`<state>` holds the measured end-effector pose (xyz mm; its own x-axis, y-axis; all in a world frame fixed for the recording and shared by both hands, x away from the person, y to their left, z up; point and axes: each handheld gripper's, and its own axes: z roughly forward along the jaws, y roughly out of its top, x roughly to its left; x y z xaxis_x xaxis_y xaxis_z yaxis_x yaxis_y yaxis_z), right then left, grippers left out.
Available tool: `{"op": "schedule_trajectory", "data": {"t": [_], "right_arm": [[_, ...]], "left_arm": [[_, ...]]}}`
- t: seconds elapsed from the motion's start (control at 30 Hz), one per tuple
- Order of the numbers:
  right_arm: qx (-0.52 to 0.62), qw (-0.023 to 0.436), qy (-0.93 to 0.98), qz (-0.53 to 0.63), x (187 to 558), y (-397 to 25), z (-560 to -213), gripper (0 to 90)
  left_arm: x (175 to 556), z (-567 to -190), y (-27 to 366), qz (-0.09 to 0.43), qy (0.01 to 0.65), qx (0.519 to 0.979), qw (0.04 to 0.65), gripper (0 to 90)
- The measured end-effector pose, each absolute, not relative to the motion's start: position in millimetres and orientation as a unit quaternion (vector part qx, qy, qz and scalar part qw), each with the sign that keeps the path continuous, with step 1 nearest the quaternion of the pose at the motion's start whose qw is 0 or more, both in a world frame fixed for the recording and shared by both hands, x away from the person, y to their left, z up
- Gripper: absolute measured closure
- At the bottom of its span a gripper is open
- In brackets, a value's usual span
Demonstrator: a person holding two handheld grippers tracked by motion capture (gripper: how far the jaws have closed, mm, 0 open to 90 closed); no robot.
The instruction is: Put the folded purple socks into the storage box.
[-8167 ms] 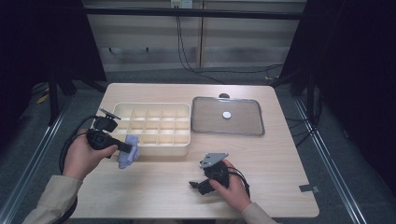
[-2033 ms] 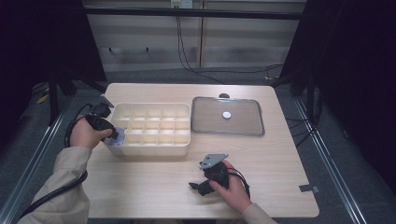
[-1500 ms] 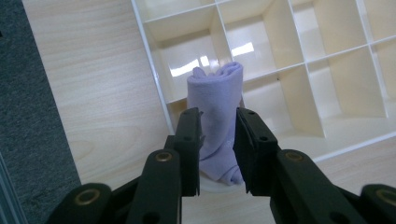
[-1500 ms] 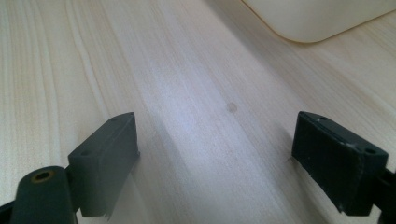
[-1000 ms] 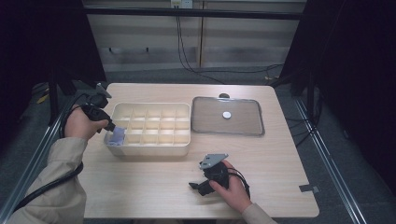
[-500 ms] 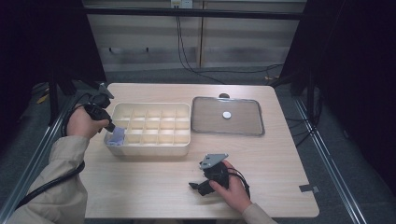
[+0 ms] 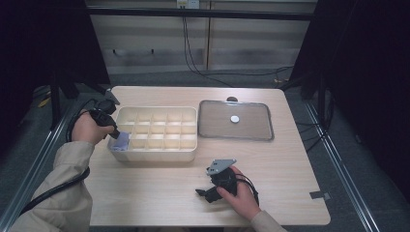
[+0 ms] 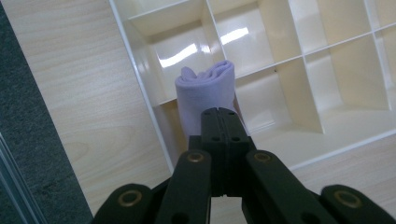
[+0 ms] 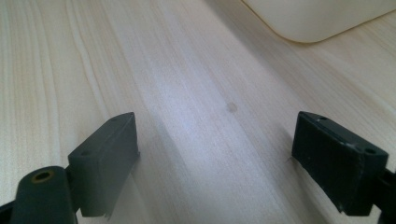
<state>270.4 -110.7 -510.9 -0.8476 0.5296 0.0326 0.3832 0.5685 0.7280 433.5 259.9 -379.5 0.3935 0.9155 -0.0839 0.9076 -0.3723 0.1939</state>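
A rolled lilac cloth (image 8: 206, 93) hangs over the near-left corner cells of the cream compartment tray (image 7: 154, 150), with my left gripper (image 8: 219, 116) shut on its near end. In the high view the lilac cloth (image 7: 122, 140) sits at the tray's left end under my left gripper (image 7: 116, 133). My right gripper (image 9: 215, 154) rests low over bare wood near the table's front, jaws wide apart with nothing between them. In the high view the right gripper (image 7: 208, 193) lies in a hand below the tray.
A grey metal lid (image 7: 236, 121) with a small white knob lies flat to the right of the tray. The tray's rounded corner (image 9: 322, 23) shows ahead of the right gripper. Cables trail off the table's left side.
My left gripper carried the lilac cloth from the table in front of the tray up and left, then lowered it at the tray's near-left corner. The right gripper stayed put.
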Motion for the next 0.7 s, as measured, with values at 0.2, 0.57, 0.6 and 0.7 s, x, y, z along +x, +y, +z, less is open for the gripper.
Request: {"op": "schedule_trajectory", "data": {"t": [0.2, 0.57, 0.6, 0.7], "right_arm": [[0.26, 0.095, 0.88, 0.386, 270, -111, -511, 13.8], [0.259, 0.095, 0.88, 0.385, 270, -111, -511, 13.8], [0.26, 0.095, 0.88, 0.385, 270, -111, -511, 13.8], [0.26, 0.095, 0.88, 0.385, 270, -111, -511, 13.7]], "left_arm": [[434, -387, 260, 0.017, 0.549, 0.829, 0.106, 90.0], [434, -397, 261, 0.02, 0.547, 0.831, 0.097, 90.0], [434, -398, 261, 0.018, 0.549, 0.829, 0.099, 90.0], [434, -403, 261, 0.017, 0.549, 0.83, 0.095, 90.0]]}}
